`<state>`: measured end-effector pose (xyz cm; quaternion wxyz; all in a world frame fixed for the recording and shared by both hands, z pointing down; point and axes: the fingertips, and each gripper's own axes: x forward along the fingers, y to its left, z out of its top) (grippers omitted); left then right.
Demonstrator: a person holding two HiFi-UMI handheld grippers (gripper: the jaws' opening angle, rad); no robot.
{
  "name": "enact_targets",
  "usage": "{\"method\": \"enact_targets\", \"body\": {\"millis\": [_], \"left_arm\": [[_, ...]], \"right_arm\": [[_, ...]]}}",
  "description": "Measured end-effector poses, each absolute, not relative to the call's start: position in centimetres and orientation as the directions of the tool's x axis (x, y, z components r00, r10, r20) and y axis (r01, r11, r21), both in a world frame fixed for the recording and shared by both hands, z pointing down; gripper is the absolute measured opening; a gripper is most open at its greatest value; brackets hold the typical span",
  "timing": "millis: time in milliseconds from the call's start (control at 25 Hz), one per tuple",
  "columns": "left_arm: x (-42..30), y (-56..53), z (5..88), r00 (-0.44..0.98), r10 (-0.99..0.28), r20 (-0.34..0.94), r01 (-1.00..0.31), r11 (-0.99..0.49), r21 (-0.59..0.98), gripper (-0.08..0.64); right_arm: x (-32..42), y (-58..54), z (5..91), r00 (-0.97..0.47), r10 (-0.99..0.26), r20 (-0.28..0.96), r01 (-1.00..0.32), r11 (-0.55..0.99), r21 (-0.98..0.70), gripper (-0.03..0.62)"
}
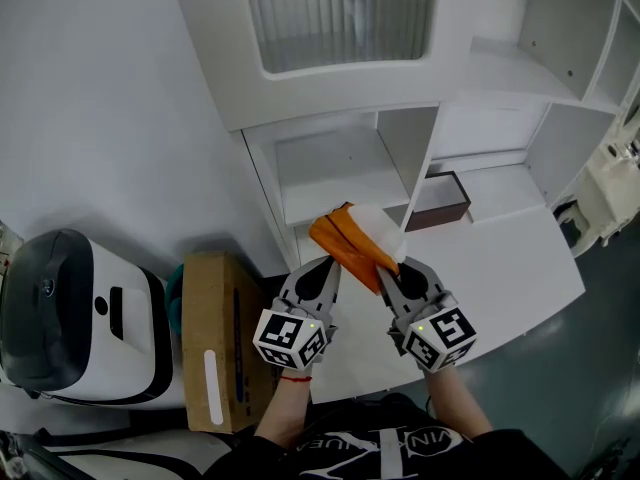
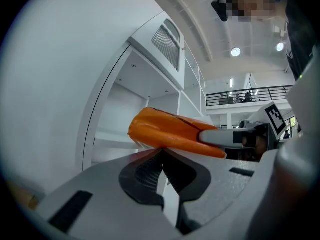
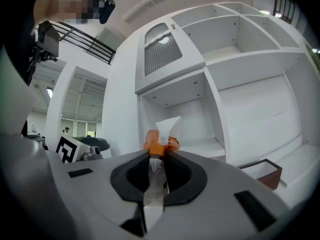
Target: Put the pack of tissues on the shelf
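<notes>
An orange pack of tissues (image 1: 345, 240) with a white sheet poking from its top hangs in the air before the white shelf unit (image 1: 340, 173). My right gripper (image 1: 388, 268) is shut on the pack's near end; in the right gripper view the orange wrapper (image 3: 159, 143) and clear film sit pinched between the jaws (image 3: 157, 156). My left gripper (image 1: 330, 265) is shut, its tips against the pack's underside (image 2: 170, 131). Whether the left gripper (image 2: 161, 153) pinches the wrapper I cannot tell.
A brown open box (image 1: 440, 200) stands on the white counter (image 1: 500, 258) to the right of the shelf opening. A cardboard box (image 1: 215, 338) and a white and black appliance (image 1: 70, 318) sit at the lower left. More open white shelves (image 3: 250, 59) rise at the right.
</notes>
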<state>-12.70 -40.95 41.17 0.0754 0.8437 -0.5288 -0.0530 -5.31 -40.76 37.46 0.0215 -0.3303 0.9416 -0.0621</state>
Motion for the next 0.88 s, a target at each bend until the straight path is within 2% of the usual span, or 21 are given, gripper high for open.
{"method": "enact_targets", "body": {"millis": [320, 880], "left_arm": [[-12.4, -41.8, 39.0, 0.438, -0.897, -0.055, -0.878, -0.440, 0.187, 0.006], [-12.7, -43.1, 38.8, 0.431, -0.900, -0.062, -0.877, -0.434, 0.205, 0.006]], "right_arm": [[-5.3, -41.7, 35.4, -0.787, -0.616, -0.035, -0.608, 0.784, -0.123, 0.029], [-6.6, -44.5, 35.6, -0.774, -0.633, -0.001, -0.631, 0.771, -0.081, 0.029]]}}
